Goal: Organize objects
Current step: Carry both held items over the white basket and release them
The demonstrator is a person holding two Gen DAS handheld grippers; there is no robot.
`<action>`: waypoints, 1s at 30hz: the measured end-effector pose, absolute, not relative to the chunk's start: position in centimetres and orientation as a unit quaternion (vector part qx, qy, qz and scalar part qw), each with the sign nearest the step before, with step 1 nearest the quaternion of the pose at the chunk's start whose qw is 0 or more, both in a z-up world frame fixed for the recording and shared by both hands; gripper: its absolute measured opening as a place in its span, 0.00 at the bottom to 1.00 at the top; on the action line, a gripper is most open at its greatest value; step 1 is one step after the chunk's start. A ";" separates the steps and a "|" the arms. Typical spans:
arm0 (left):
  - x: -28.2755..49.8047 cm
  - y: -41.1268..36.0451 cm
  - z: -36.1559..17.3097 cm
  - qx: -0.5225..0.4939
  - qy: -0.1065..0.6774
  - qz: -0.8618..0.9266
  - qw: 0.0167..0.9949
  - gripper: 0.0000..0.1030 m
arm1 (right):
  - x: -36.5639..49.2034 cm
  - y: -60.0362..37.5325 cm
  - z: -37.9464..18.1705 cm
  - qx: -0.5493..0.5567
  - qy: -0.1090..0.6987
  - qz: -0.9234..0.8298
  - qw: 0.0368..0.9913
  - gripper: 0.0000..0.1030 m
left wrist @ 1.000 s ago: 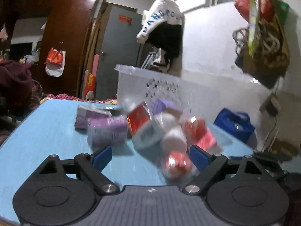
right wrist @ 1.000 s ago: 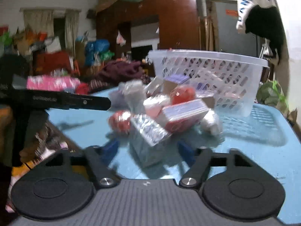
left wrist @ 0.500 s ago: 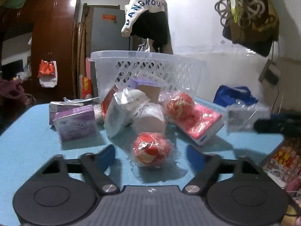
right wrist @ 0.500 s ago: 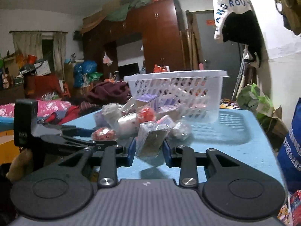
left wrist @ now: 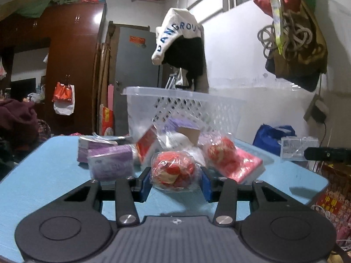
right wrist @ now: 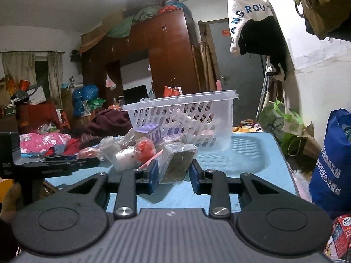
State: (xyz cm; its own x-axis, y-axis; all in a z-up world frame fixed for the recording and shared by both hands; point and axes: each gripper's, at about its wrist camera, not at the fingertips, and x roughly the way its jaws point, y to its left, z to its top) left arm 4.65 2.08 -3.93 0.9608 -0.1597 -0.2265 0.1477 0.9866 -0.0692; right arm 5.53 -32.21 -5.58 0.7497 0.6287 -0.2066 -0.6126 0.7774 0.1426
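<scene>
My left gripper (left wrist: 174,180) is shut on a red ball in clear wrap (left wrist: 173,169), low over the blue table (left wrist: 50,164). My right gripper (right wrist: 173,175) is shut on a clear bag with a brown-green block (right wrist: 177,162) and holds it above the table (right wrist: 248,164). A pile of wrapped items lies behind: purple packs (left wrist: 110,162), a second red ball (left wrist: 221,151), a pink pack (left wrist: 243,164). A white slotted basket (left wrist: 197,107) stands behind the pile; it also shows in the right wrist view (right wrist: 186,118).
The right gripper with its bag shows at the right edge of the left wrist view (left wrist: 318,152). The left gripper shows at the left of the right wrist view (right wrist: 54,166). A blue bag (right wrist: 333,164) stands by the table's right edge. Clothes hang on the wall.
My left gripper moved forward and closed on the red wrapped ball. My right gripper, open a second ago, closed on the clear bag and lifted it slightly.
</scene>
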 end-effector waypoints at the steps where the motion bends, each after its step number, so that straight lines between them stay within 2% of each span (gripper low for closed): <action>1: 4.8 2.2 -3.8 -0.026 0.115 -0.076 0.990 0.48 | 5.6 -32.1 -5.6 0.033 0.122 0.332 0.935 0.33; 9: 4.9 3.7 -1.9 -0.039 0.095 -0.078 0.992 0.48 | 5.6 -32.2 -4.9 0.038 0.108 0.328 0.938 0.33; 13: 7.2 4.3 2.3 -0.041 0.076 -0.082 0.993 0.48 | 6.6 -30.6 -1.9 0.017 0.053 0.305 0.951 0.33; 17: 12.7 4.3 7.7 -0.058 0.077 -0.077 0.992 0.48 | 10.7 -28.3 1.9 0.018 -0.011 0.287 0.958 0.33; 20: 18.2 3.4 9.9 -0.050 0.108 -0.045 0.992 0.48 | 16.0 -25.3 3.4 -0.010 0.026 0.265 0.964 0.33; 25: 24.7 2.4 9.1 -0.061 0.177 -0.041 0.982 0.49 | 21.0 -22.4 3.1 -0.029 0.085 0.270 0.959 0.35; 26: 25.3 2.1 8.9 -0.055 0.180 -0.038 0.981 0.57 | 21.6 -22.0 3.0 -0.026 0.097 0.272 0.957 0.39; 27: 25.8 1.9 8.7 -0.052 0.185 -0.034 0.981 0.73 | 21.7 -22.0 3.0 -0.022 0.104 0.274 0.956 0.47; 28: 26.2 1.9 8.6 -0.050 0.191 -0.031 0.980 0.81 | 21.6 -22.0 3.0 -0.018 0.107 0.275 0.955 0.72; 29: 26.1 2.0 8.5 -0.053 0.193 -0.027 0.979 0.85 | 20.9 -22.2 3.1 -0.013 0.099 0.272 0.957 0.93; 30: 25.7 2.2 8.5 -0.058 0.188 -0.022 0.980 0.85 | 19.9 -23.0 3.2 -0.008 0.082 0.269 0.960 0.99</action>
